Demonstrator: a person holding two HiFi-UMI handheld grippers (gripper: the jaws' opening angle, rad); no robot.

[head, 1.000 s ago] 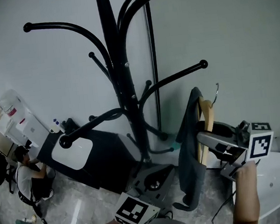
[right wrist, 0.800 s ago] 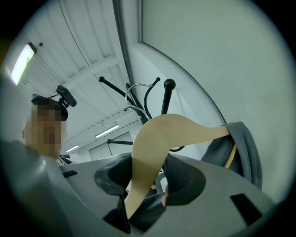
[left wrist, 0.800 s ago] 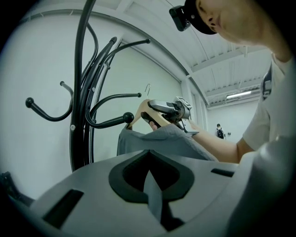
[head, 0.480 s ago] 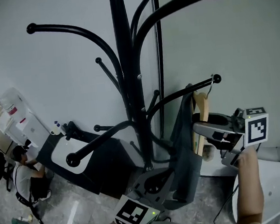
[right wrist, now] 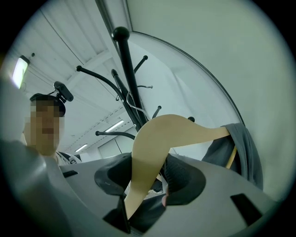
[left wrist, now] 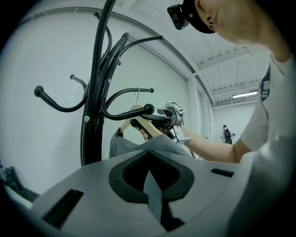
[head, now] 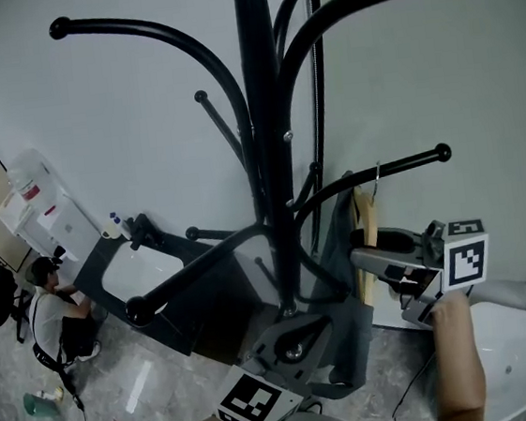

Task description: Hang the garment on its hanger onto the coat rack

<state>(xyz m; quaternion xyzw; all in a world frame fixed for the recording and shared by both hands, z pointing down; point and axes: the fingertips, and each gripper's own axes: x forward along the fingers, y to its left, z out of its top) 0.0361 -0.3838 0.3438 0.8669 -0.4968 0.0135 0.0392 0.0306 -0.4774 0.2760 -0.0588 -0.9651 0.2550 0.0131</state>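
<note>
Cloth and wood made up the load. In the head view the grey garment [head: 340,243] hung limp on its wooden hanger [head: 367,226], just right of the coat rack [head: 269,138] pole and under the rack's knobbed arm [head: 408,160]. It looked light and floppy, so I judged the stiff hanger the surer hold. The wire hook [head: 377,175] reached that arm, but whether it sat over it was too fine to tell.

In the left gripper view, the left gripper [left wrist: 150,173] was closed on a fold of the garment, with the rack behind.

In the right gripper view, the right gripper [right wrist: 141,194] clamped the hanger's wooden shoulder. The garment draped off the far end, right of the rack, its lower part cut off.
</note>
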